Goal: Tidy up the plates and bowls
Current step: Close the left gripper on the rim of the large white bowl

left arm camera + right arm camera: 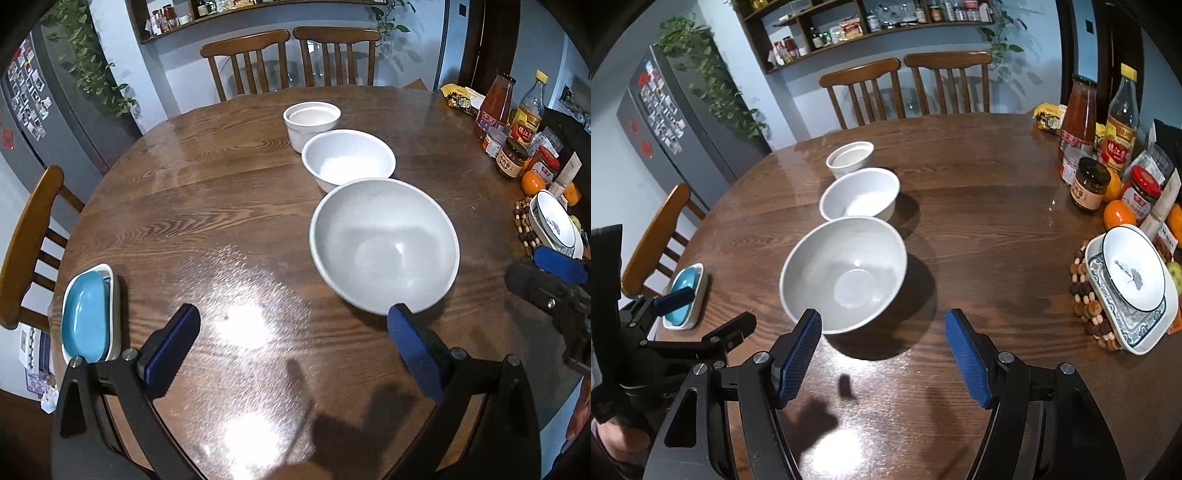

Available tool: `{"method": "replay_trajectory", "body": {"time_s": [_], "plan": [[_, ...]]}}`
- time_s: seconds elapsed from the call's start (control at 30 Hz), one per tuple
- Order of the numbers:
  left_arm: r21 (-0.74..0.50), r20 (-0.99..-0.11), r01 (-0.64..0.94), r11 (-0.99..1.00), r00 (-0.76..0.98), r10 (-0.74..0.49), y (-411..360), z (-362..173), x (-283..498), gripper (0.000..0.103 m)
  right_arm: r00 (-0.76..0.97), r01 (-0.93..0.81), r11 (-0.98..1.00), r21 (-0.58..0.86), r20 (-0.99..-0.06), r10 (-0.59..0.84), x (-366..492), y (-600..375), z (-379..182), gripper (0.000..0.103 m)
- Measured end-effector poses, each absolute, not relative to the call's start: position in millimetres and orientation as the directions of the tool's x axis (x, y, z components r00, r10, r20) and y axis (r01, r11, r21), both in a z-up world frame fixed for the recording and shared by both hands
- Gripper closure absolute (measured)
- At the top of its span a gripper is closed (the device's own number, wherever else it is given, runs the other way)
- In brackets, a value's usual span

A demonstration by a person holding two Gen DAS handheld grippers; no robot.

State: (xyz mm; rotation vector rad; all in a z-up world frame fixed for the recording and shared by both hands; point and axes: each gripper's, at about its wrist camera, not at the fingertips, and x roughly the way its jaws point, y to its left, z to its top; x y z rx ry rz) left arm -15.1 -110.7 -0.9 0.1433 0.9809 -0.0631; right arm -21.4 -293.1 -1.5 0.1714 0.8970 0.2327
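the room around me is a dining corner with pale blue-grey walls, a grey fridge (661, 118) covered in magnets and trailing ivy on the left, and a dark wooden shelf (871, 29) of jars and bottles high on the far wall. below that sits the round wooden table (207, 206), dark oak grain under a glossy finish that throws back two bright patches of light near me. two wooden chairs (291, 59) stand side by side at its far edge and a third chair (26, 243) is tucked in at my left.

on the table, three white bowls run in a line away from me: the large bowl (384, 243) nearest, the medium bowl (349, 158) just behind it, and the small straight-sided bowl (312, 123) farthest. they sit very close together; i cannot tell whether the rims touch. at the right edge a white bowl with a dark rim (1134, 269) rests in a blue-patterned square dish (1126, 317) on a beaded trivet (1086, 291). at the left edge a blue plate (86, 317) lies in a white tray (115, 317).

sauce bottles (1078, 110), jars (1087, 184) and oranges (1119, 216) crowd the right side.

my left gripper (291, 325) hovers with its blue pads spread wide, holding nothing. my right gripper (882, 343) is likewise spread apart and empty, just short of the large bowl.
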Motion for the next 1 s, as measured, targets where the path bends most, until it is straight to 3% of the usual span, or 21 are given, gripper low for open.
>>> {"method": "replay_trajectory", "body": {"time_s": [0.67,0.87,1.0], "plan": [[0.066,-0.874,0.118,0.991,0.485,0.0,-124.8,-34.3,37.6,0.003,0.529,-0.098,0.952,0.29,-0.795,0.297,28.3,-300.7,-35.5,0.032],[0.057,-0.884,0.136,0.989,0.467,-0.014,-130.0,-42.1,46.0,0.009,0.506,-0.11,0.947,0.302,-0.803,0.315,38.7,-297.3,-45.2,0.033],[0.043,-0.893,0.145,0.989,0.448,-0.027,-130.9,-47.9,50.1,0.025,0.484,-0.118,0.942,0.313,-0.811,0.33,45.3,-294.9,-53.0,0.033]]}}
